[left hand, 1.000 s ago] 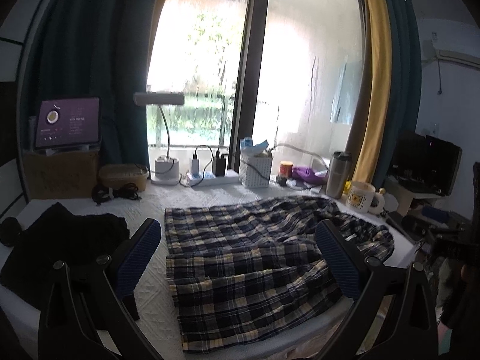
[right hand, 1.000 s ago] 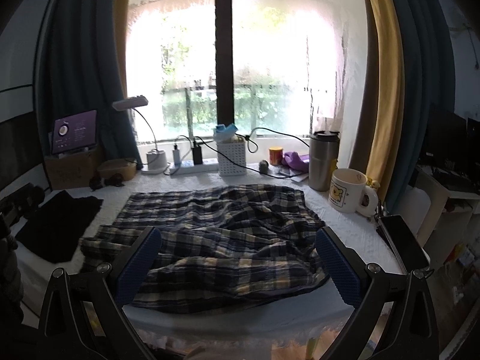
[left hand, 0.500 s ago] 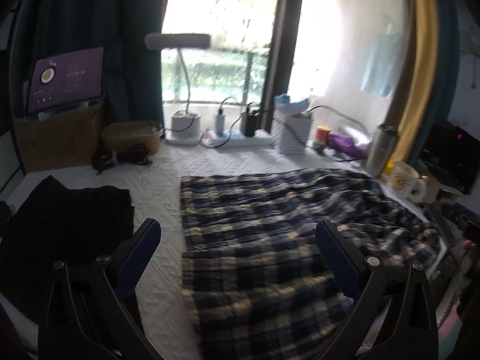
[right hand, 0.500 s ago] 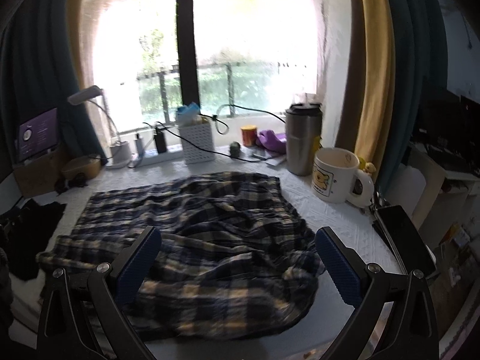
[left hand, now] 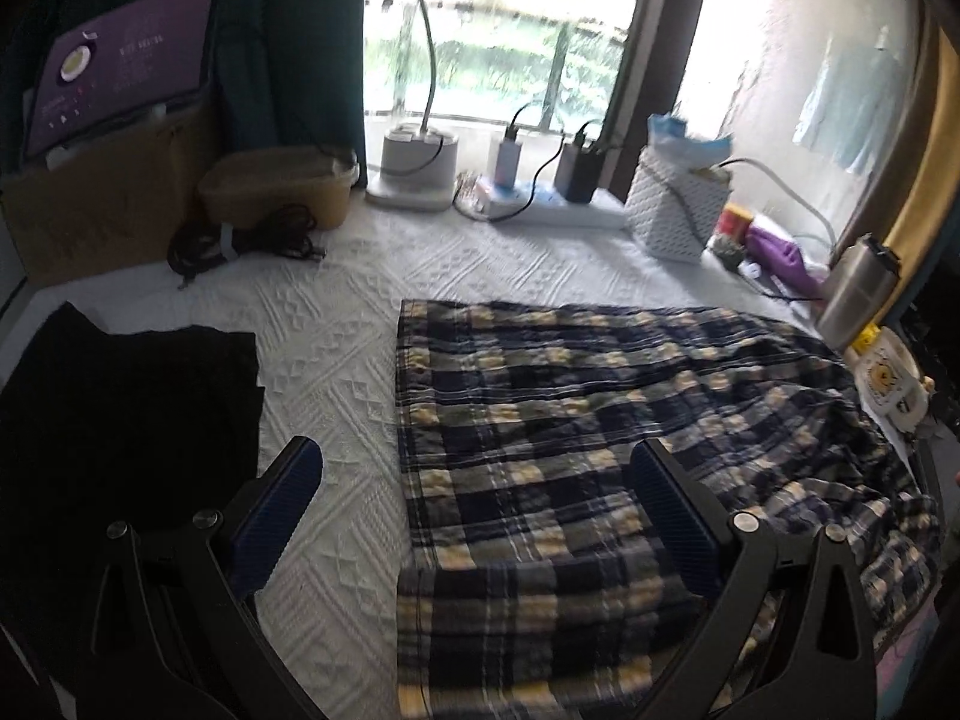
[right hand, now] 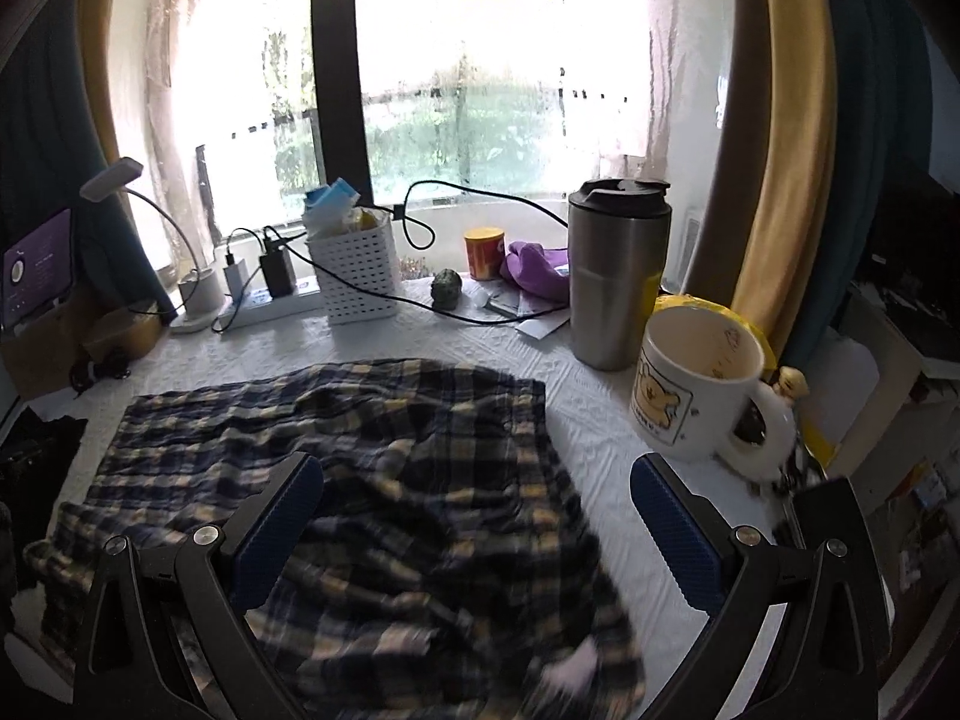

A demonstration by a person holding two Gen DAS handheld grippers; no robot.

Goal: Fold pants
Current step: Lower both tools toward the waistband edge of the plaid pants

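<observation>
White quilted worktop [left hand: 360,312] by window; plaid pants [left hand: 600,420] spread beside mug [right hand: 696,390]; left tongs [left hand: 474,510] and right tongs [right hand: 477,516] held wide, empty, above pants.

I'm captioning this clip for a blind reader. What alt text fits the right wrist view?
Open tongs hover over rumpled plaid pants on a white textured cover. To the right stand a bear-print mug and a steel tumbler; a white basket and charger cables sit by the bright window.
</observation>
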